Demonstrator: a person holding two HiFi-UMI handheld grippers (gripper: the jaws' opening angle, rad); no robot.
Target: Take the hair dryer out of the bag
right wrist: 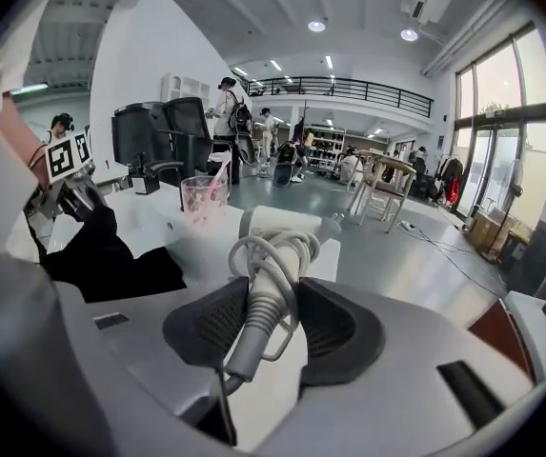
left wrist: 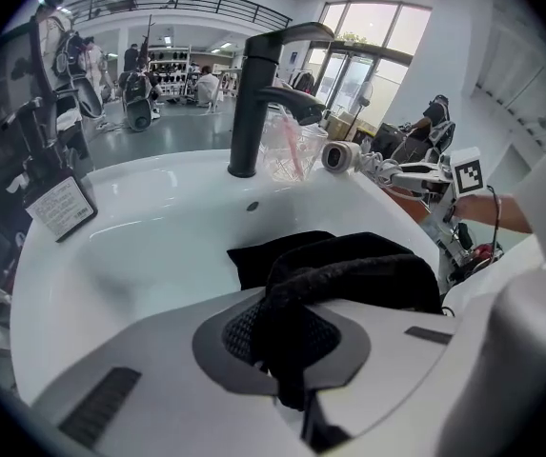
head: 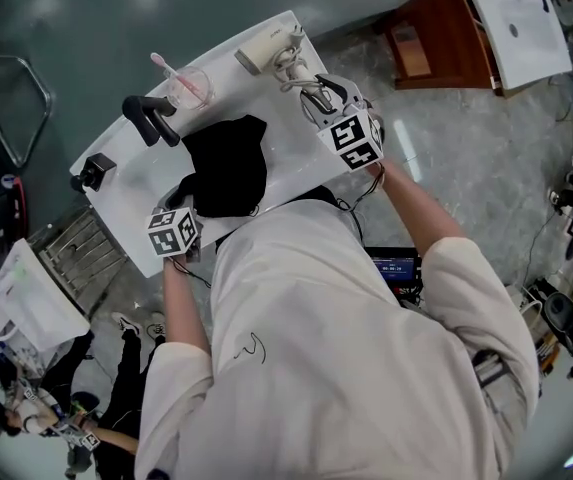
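The white hair dryer [head: 264, 46] lies out of the bag on the far right end of the white basin counter [head: 136, 248], its cord coiled at the handle. My right gripper [head: 311, 93] is shut on the ribbed handle and cord of the hair dryer [right wrist: 271, 238], which fills the gap between the jaws of my right gripper [right wrist: 259, 327]. The black fabric bag [head: 228, 166] lies slumped in the basin. My left gripper [head: 188, 202] is shut on the near edge of the bag [left wrist: 358, 265], and a fold of black cloth is pinched in my left gripper [left wrist: 287, 355].
A black faucet [left wrist: 252, 93] stands at the basin's back, with a clear pink cup [head: 188, 89] holding a toothbrush beside it. A small card stand [left wrist: 60, 208] sits at the basin's left end. A wooden cabinet [head: 436, 36] stands on the floor beyond the counter.
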